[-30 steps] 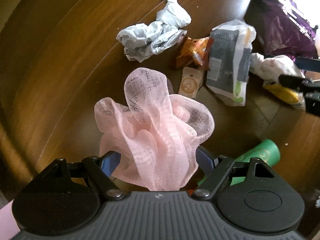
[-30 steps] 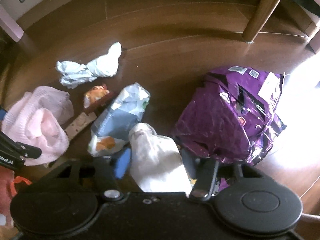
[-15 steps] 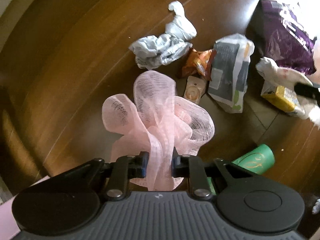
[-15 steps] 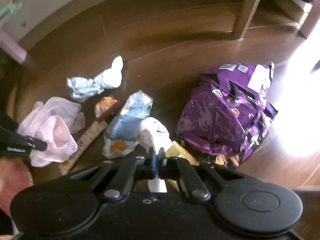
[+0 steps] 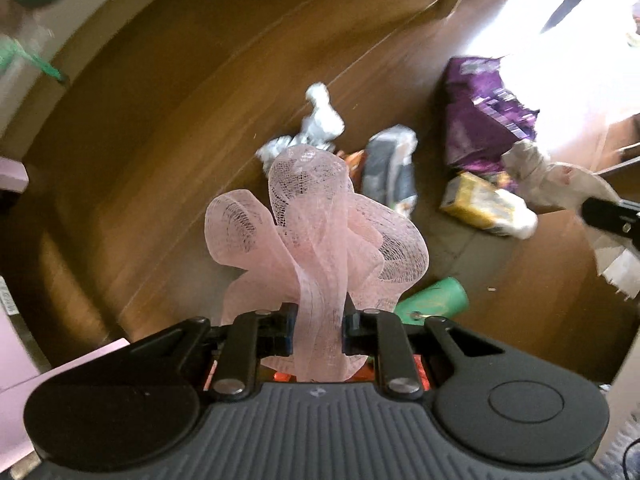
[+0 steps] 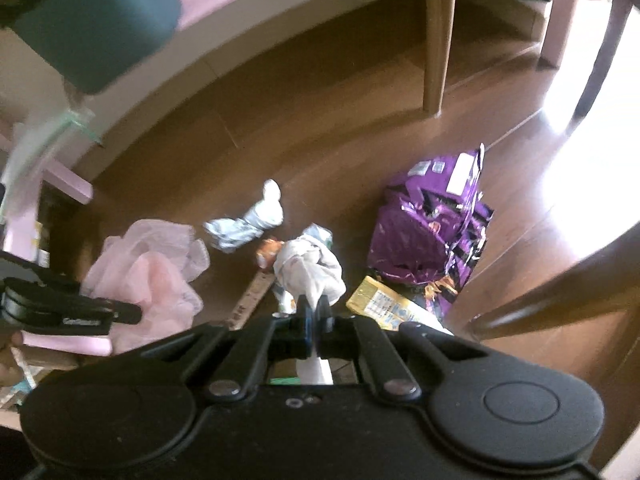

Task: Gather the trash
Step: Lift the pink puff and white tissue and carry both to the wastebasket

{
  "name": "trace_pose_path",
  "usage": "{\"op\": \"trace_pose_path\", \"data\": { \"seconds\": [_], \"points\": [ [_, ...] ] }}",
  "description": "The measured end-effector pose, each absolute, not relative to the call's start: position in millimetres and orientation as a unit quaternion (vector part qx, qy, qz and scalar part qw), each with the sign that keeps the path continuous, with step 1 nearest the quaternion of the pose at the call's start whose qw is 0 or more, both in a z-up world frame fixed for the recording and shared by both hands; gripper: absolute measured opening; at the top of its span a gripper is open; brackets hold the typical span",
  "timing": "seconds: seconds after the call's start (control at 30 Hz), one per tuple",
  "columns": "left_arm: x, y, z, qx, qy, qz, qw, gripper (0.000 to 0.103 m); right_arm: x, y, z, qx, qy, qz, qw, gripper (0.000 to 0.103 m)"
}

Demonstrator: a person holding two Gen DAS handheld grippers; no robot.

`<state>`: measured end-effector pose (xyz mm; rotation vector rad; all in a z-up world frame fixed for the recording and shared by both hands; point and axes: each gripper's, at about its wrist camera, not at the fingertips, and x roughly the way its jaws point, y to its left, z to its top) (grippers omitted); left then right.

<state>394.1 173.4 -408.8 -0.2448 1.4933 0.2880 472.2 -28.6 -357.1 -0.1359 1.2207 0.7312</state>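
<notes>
My left gripper [image 5: 320,326] is shut on a pink mesh net [image 5: 316,232], which hangs bunched above the wooden floor. In the right wrist view the same pink mesh net [image 6: 152,272] shows at the left with the left gripper's black body beside it. My right gripper [image 6: 314,314] is shut on a crumpled white plastic bag [image 6: 310,270], lifted off the floor. That white bag [image 5: 556,180] also appears at the right edge of the left wrist view.
On the floor lie a purple foil bag [image 6: 432,224], a yellow packet [image 6: 384,306], grey crumpled paper [image 6: 248,220], an orange wrapper [image 6: 268,250], a grey-white pouch [image 5: 390,168] and a green cup [image 5: 436,300]. A wooden chair leg [image 6: 436,36] stands behind.
Both grippers went from open to shut, the left on the pink mesh and the right on the white bag. Both then rose, so the floor litter looks smaller.
</notes>
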Motion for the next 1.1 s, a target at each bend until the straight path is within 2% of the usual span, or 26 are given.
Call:
{"op": "trace_pose_path", "data": {
  "seconds": [0.4, 1.1],
  "points": [
    [364.2, 110.2, -266.3, -0.094, 0.606, 0.109, 0.783, 0.019, 415.5, -89.4, -221.3, -0.041, 0.497, 0.35, 0.793, 0.002],
    [333.0, -24.0, -78.5, -0.037, 0.49, 0.051, 0.869, 0.019, 364.8, -222.1, -54.6, 0.004, 0.364, 0.339, 0.867, 0.002]
  ]
}}
